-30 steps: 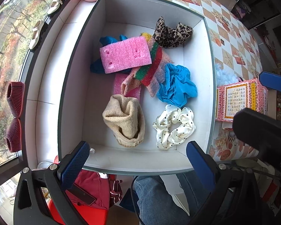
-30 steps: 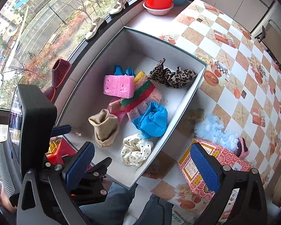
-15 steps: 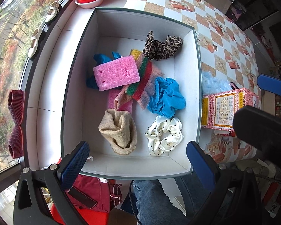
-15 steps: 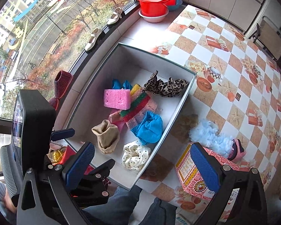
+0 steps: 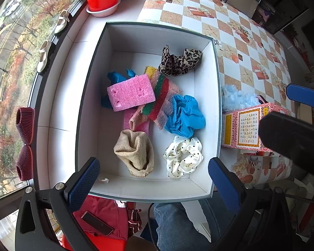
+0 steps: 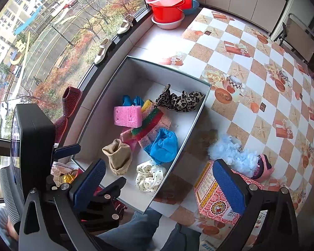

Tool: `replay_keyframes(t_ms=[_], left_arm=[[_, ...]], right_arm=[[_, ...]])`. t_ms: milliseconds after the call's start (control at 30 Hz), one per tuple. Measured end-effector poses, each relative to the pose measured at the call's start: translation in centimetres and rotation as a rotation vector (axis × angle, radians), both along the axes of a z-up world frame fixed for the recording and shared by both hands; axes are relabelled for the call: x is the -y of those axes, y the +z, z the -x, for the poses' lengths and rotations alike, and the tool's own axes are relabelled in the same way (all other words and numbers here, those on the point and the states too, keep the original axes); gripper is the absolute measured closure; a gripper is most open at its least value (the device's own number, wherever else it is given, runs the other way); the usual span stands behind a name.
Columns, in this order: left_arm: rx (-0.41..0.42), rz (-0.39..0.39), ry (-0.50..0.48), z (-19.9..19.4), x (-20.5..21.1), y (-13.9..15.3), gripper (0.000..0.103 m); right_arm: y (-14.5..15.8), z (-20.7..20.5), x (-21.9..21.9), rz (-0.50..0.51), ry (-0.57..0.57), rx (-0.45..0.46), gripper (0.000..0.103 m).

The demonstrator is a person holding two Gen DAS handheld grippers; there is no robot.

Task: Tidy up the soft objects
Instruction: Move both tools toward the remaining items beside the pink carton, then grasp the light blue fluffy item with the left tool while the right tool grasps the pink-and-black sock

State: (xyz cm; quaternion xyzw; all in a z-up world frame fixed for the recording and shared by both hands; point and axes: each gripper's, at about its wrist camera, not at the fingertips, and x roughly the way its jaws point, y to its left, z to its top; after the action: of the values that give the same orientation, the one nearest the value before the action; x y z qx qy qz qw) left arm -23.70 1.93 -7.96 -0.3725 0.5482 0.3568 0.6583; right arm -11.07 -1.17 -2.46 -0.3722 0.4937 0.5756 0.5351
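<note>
1. Soft objects are lying in the white box [image 5: 205, 113], below and ahead of both hand-held grippers: a pink sponge [image 5: 130, 92], a blue cloth [image 5: 185, 116], a dotted scrunchie [image 5: 183, 156].
2. The left hand-held gripper [image 5: 155, 179] and the right hand-held gripper [image 6: 159, 186] are hovering wide apart, holding nothing.
3. A fluffy light-blue object [image 6: 232, 153] is waiting on the bench, just beyond the right one; it is probably next.
4. The patterned carton [image 6: 215, 196] is crowding it.

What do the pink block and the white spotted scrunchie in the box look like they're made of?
Pink block: likely foam sponge, matte, with a porous, pitted surface. White spotted scrunchie: probably satin-like fabric, going by its soft sheen on gathered folds.
</note>
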Motion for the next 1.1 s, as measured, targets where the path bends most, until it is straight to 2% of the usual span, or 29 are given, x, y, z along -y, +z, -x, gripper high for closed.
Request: replay_keyframes(t_ms=[333,533,833,1000,1100], left_arm=[[-0.01,-0.029,-0.021,-2.0,-0.4,1.5,0.0],[0.018,-0.019,-0.031,-4.1,-1.0,2.1,0.0],[0.049,-0.002,-0.089,-9.2,-1.4,2.6,0.0],[0.064,0.03,-0.144,-12.6,-1.2,2.6,0.0],[0.07,0.075,-0.17,-15.0,-1.6,2.2,0.0]], right_arm=[[1.2,-1.7,0.4,-0.035,-0.03,-0.05,0.0],[1.9,-4.2,0.8,-0.048,-0.078,-0.081,0.0],[2.1,-10.6,2.5,-0.046,-0.208,-0.116,0.0],[1.2,-14.6,4.1,-0.027,-0.286,-0.132,0.0],[0.4,-17.2,5.3,-0.011,-0.345,-0.141,0.0]])
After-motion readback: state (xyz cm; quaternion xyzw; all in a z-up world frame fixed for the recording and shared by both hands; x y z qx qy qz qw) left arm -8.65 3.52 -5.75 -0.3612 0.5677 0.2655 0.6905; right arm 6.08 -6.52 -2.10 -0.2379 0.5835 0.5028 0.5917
